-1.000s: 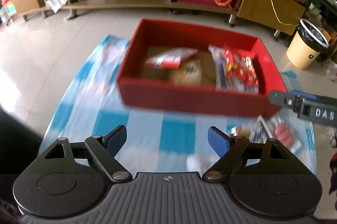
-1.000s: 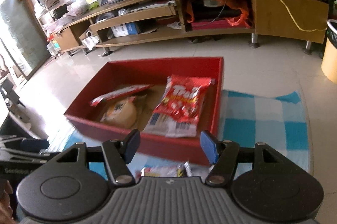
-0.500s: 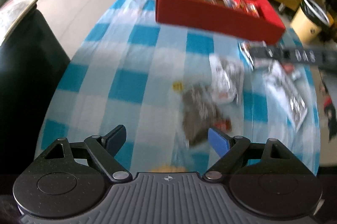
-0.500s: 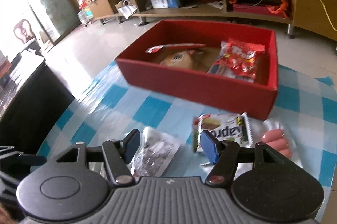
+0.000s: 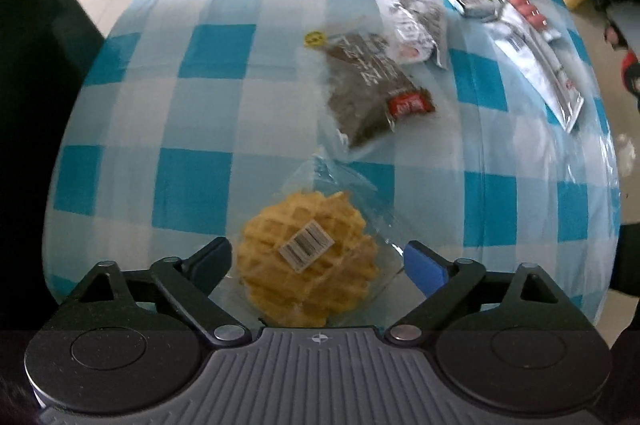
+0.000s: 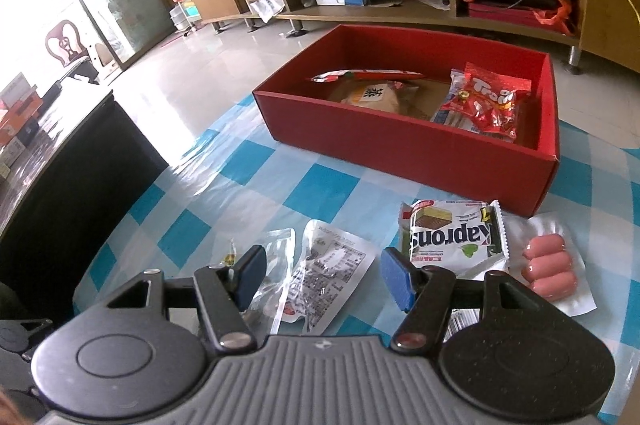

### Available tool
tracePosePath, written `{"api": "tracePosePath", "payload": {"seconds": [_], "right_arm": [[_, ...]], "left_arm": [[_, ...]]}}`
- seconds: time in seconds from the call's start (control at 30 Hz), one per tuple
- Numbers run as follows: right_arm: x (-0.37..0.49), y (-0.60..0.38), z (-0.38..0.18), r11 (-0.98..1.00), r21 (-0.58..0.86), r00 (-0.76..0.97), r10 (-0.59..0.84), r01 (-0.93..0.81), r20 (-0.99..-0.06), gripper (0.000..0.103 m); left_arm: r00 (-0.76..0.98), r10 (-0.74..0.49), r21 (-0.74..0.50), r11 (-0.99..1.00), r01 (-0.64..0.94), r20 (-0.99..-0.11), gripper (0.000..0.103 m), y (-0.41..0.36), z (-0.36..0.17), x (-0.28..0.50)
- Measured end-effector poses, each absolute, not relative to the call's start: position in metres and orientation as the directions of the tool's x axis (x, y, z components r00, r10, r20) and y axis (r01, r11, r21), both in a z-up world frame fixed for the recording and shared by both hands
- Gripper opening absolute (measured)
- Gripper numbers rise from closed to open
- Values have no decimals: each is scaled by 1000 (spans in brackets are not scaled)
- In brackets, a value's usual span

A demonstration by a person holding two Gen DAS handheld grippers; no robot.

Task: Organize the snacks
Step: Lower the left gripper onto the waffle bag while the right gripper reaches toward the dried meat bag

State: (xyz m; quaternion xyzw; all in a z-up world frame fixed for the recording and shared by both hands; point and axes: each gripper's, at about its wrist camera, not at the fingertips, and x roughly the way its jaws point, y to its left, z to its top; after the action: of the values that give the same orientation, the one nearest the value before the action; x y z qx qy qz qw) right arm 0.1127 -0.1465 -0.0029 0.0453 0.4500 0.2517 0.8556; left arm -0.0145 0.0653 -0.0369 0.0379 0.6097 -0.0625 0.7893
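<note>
Left wrist view: the left gripper (image 5: pixel 318 261) hangs with its jaws spread wide on either side of a bagged waffle (image 5: pixel 310 259) on the blue-checked tablecloth (image 5: pixel 200 161), gripping nothing. Beyond lie a dark snack packet (image 5: pixel 368 85) and a white pouch (image 5: pixel 412 25), overlapping at one corner.

Right wrist view: the right gripper (image 6: pixel 324 275) is likewise wide and empty, above that same white pouch (image 6: pixel 328 273). A wafer pack (image 6: pixel 454 239) (lettering upside down) and sausages (image 6: pixel 550 267) lie just in front of the red box (image 6: pixel 400 149), which holds a red candy bag (image 6: pixel 490 101) and other packets.
</note>
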Motion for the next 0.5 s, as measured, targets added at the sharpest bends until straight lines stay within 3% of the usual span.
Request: {"api": "tracePosePath", "payload": {"seconds": [0.27, 0.43, 0.5], "right_arm": [[113, -144, -6, 866, 299, 456, 471, -401, -755, 62], [115, -143, -7, 865, 297, 453, 472, -404, -756, 62], [115, -144, -6, 865, 298, 455, 473, -404, -755, 62]], "left_arm": [[235, -33, -18, 998, 67, -972, 103, 57, -54, -1], [255, 45, 68, 994, 83, -966, 99, 45, -62, -2], [268, 58, 83, 993, 84, -962, 92, 43, -61, -4]]}}
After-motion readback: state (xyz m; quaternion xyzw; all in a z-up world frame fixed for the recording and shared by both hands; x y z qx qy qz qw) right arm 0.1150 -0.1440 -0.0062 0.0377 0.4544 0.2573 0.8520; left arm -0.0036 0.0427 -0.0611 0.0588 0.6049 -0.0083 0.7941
